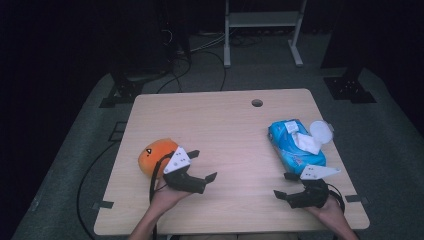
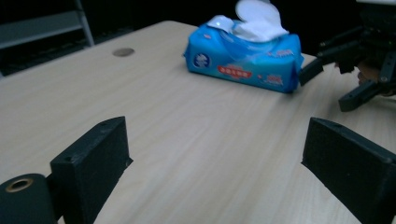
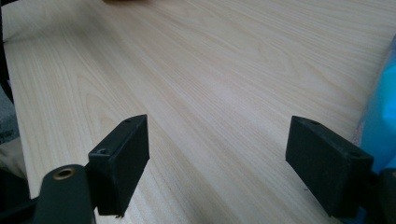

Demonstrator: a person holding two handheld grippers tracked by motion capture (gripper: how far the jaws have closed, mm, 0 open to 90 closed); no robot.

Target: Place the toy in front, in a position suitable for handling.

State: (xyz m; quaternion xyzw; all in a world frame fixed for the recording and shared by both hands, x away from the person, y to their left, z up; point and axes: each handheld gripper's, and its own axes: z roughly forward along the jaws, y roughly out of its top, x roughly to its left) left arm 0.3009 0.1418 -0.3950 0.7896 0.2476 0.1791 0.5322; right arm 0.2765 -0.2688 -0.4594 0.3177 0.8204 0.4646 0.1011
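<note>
A rounded orange plush toy (image 1: 156,155) lies on the pale, wood-grained table (image 1: 225,130), just beside the left gripper (image 1: 202,165), whose blocky black jaws are spread wide with nothing between them. The right gripper (image 1: 283,185) is likewise held wide open and empty, just beside a glossy blue soft pack of wipes (image 1: 296,145) with its round white lid flipped up.

Dark room, grey floor (image 1: 395,150), white rack (image 1: 262,20)

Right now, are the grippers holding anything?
No. The left hand-held gripper and the right hand-held gripper are both open, with only bare table between their jaws.
</note>
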